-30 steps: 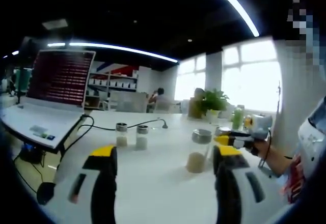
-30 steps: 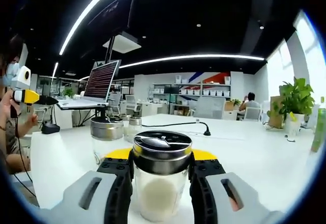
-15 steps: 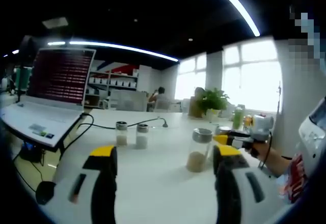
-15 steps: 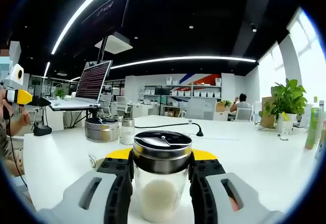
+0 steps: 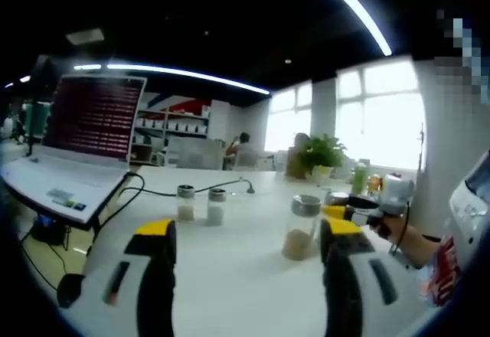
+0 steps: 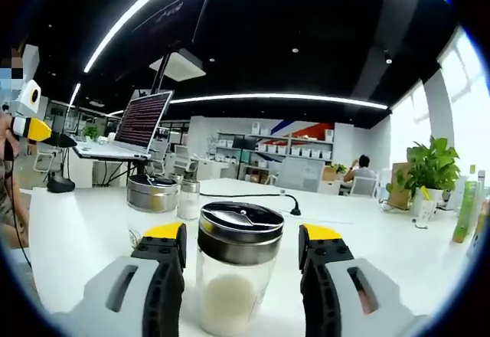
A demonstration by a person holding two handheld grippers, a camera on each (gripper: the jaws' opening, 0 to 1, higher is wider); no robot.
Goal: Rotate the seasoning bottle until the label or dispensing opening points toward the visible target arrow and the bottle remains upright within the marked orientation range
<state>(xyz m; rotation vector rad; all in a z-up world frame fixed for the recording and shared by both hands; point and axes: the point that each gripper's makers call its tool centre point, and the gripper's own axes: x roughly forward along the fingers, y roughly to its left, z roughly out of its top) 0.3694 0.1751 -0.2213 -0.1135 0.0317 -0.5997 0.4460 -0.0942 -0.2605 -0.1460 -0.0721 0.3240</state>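
Right gripper (image 6: 241,249) has let go; seasoning bottle (image 6: 237,264) stands free between jaws.

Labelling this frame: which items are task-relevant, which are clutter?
Job:
seasoning bottle, upright between the open right gripper
left gripper, open, holding nothing

Lying about:
two small shakers
laptop
black cable
potted plant
green bottle

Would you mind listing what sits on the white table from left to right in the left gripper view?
Laptop → first small shaker → second small shaker → seasoning bottle → right gripper → potted plant, farther back.
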